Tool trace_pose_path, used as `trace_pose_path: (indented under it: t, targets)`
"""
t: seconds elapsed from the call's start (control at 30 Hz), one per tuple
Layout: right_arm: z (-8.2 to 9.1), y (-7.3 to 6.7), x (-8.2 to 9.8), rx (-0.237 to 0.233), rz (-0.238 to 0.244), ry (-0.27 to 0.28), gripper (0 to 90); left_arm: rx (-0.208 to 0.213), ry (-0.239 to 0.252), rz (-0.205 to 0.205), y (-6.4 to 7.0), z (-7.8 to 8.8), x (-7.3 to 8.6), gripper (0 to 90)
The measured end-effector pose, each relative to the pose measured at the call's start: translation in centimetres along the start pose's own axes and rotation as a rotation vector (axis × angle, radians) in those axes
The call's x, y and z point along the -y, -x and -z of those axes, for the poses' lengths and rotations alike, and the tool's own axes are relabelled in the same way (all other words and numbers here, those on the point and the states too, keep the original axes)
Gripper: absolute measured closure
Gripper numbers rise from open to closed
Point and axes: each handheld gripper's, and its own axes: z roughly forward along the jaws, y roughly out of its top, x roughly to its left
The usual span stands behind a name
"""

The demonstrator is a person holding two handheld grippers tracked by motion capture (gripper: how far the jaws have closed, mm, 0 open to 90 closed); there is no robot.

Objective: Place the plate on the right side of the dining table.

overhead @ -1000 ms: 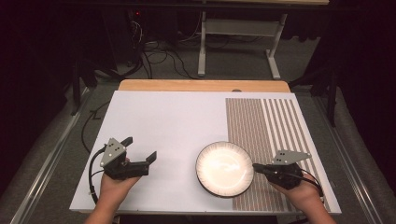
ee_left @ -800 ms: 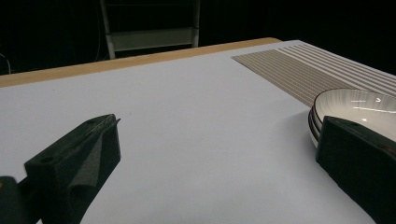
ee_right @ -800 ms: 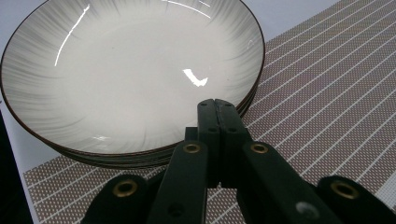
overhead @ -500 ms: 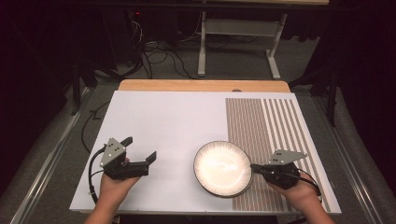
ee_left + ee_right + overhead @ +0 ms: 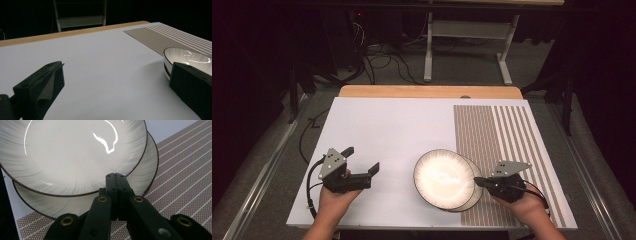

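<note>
While the right tongs sit pressed together at the plate edge, the left tongs hang spread wide over bare white tabletop.

Two stacked plates: the top plate is offset toward the left on the bottom plate, straddling the striped mat's left edge near the tabletop's front. Can't tell if the shut jaws actually pinch the rim or just touch it. Loads of open white surface behind and left of the plates.
</note>
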Motion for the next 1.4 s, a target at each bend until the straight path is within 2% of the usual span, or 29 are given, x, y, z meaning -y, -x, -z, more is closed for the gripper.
trace_pose_path:
  t: [0.3,1.4]
  targets:
    - [-0.06,0.11,0.08,-0.012,-0.017,0.01,90.0,0.005,-0.002,0.014,0.0,-0.16,0.1,0.4]
    - [-0.01,0.04,0.05,-0.022,-0.016,0.014,90.0,0.023,-0.003,0.026,0.08,-0.32,0.06,0.4]
